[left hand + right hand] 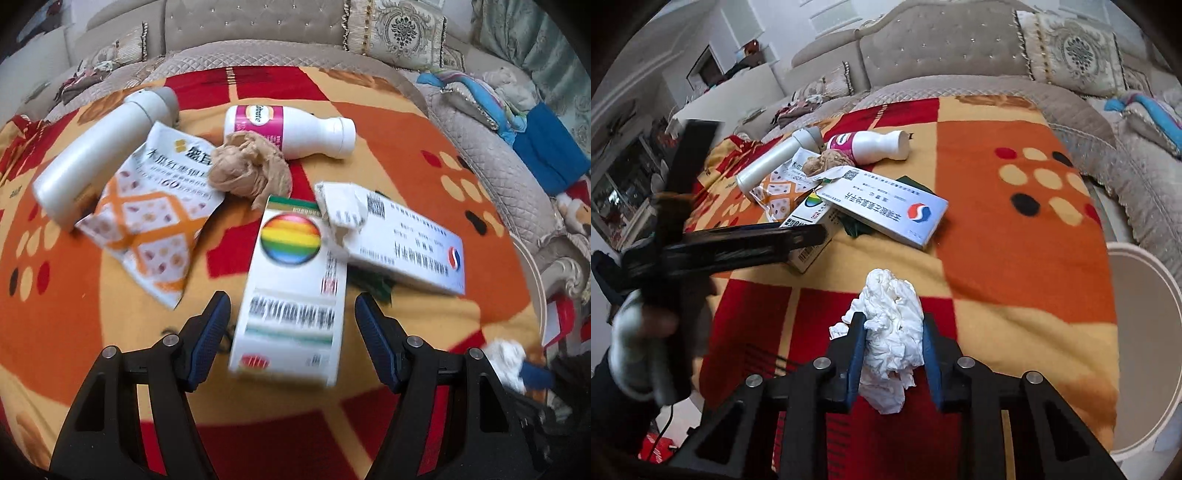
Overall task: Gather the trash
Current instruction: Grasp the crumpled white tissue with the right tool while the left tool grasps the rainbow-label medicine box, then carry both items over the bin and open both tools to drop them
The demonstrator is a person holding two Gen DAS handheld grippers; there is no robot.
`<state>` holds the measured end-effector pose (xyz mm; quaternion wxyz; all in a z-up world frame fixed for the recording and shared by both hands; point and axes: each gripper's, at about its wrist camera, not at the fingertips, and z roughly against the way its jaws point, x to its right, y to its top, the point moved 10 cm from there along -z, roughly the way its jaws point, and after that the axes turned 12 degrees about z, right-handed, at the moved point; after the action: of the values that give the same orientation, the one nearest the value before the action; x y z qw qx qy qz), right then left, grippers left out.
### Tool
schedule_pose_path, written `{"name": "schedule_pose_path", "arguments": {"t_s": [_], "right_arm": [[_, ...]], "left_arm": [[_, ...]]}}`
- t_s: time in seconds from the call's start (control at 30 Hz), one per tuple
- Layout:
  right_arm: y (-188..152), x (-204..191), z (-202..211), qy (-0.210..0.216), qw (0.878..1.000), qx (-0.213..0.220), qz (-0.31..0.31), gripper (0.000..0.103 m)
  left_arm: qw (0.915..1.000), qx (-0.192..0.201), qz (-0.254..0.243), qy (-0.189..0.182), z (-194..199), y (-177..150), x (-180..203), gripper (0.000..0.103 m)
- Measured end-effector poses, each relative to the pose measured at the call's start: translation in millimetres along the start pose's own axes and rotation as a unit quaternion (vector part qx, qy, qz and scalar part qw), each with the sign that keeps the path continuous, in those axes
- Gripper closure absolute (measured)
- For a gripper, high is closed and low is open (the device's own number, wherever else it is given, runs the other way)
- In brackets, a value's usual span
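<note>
My left gripper (293, 306) is open, its jaws on either side of a white box with a rainbow disc (291, 291) lying on the patterned blanket (424, 147); touch cannot be told. The same box shows in the right wrist view (809, 225), with the left gripper (812, 232) beside it. My right gripper (894, 317) is shut on a crumpled white tissue (892, 332) held above the blanket (1015, 258). That tissue also shows at the right edge of the left wrist view (508, 360).
More trash lies on the blanket: a torn white medicine box (402, 240), a snack pouch (155, 221), a brown crumpled wad (247, 170), a white bottle with pink label (291, 129) and a white flask (99, 155). A white round bin (1141, 350) stands to the right. A sofa surrounds it.
</note>
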<state>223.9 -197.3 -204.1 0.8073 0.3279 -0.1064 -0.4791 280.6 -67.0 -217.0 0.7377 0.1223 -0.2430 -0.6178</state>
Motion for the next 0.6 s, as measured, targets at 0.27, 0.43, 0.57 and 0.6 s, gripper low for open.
{"name": "schedule_pose_path", "arguments": {"t_s": [0.27, 0.43, 0.57, 0.6], "right_arm": [[0, -2, 5, 0.016, 1.000, 0.020, -0.016, 0.075], [-6, -10, 3, 0.022, 1.000, 0.015, -0.014, 0.075], [-11, -19, 2, 0.024, 1.000, 0.007, -0.003, 0.075], [-13, -21, 2, 0.023, 1.000, 0.004, 0.000, 0.075]], "left_arm": [[0.9997, -0.005, 0.015, -0.018, 17, -18, -11, 0.050], [0.9997, -0.010, 0.011, -0.019, 42, -51, -22, 0.050], [0.9997, -0.021, 0.003, -0.015, 50, -76, -27, 0.050], [0.9996, -0.023, 0.002, -0.015, 51, -81, -27, 0.050]]}}
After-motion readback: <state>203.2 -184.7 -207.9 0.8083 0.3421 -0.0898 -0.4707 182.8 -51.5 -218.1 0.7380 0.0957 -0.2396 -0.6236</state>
